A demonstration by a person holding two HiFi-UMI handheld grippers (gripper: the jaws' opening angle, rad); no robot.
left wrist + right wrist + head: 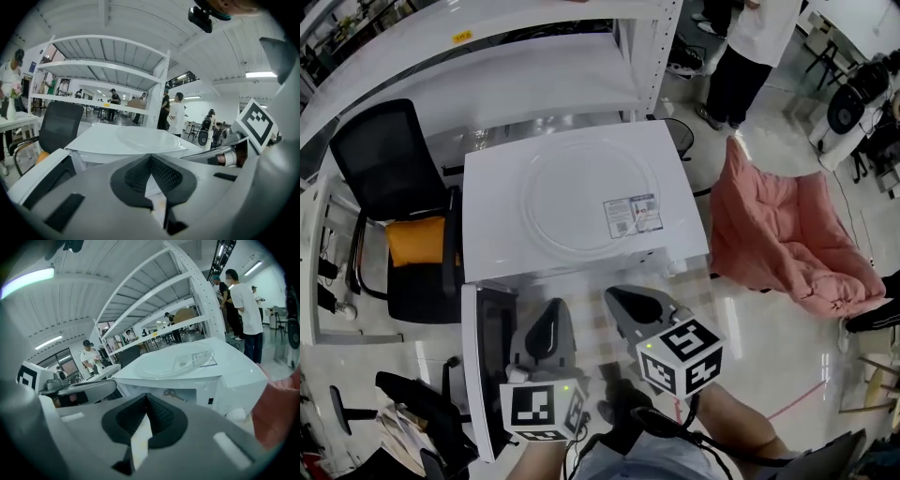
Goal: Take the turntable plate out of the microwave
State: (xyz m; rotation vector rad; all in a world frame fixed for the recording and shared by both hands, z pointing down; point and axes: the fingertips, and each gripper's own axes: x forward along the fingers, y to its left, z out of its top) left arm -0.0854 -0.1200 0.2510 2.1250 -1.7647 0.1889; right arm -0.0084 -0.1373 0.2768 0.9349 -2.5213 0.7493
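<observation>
The clear glass turntable plate lies flat on top of the white microwave; it also shows in the left gripper view and the right gripper view. The microwave door hangs open at the left, and the cavity opening shows under the top. My left gripper and right gripper hover side by side in front of the microwave, below the plate's level. Both are shut with nothing between their jaws, and neither touches the plate.
A black office chair with an orange cushion stands left of the microwave. A pink blanket lies heaped at the right. A white shelf rack rises behind, and a person stands at the back right.
</observation>
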